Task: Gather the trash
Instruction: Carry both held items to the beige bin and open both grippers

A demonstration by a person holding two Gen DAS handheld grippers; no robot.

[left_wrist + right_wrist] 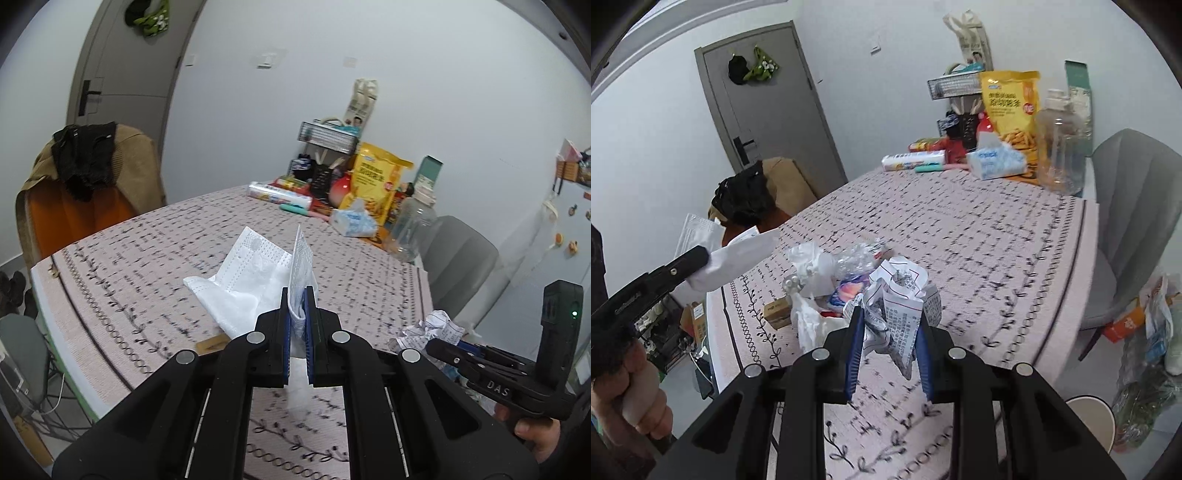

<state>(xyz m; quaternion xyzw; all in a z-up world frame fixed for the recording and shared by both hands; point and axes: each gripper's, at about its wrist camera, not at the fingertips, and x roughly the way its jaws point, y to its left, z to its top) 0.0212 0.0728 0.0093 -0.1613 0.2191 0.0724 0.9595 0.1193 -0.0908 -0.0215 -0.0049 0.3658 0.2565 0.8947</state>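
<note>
In the left wrist view my left gripper (297, 295) is shut on a white face mask (251, 273) and a thin printed wrapper (301, 258), both held above the table. My right gripper (891, 314) is shut on a crumpled printed paper (901, 295), lifted just over a trash pile (827, 277) of tissue, clear plastic and wrappers. From the right wrist view the left gripper (700, 256) shows at the left edge with the white mask (738, 254) in its jaws. The right gripper (432, 343) and its paper ball (439, 325) appear low right in the left wrist view.
A patterned tablecloth (979, 240) covers the table. A small cardboard box (777, 310) lies beside the pile. At the far end stand a yellow snack bag (1012, 107), a tissue pack (995, 158) and a clear bottle (1060, 144). A grey chair (1134, 206) and floor bags (1148, 339) are right.
</note>
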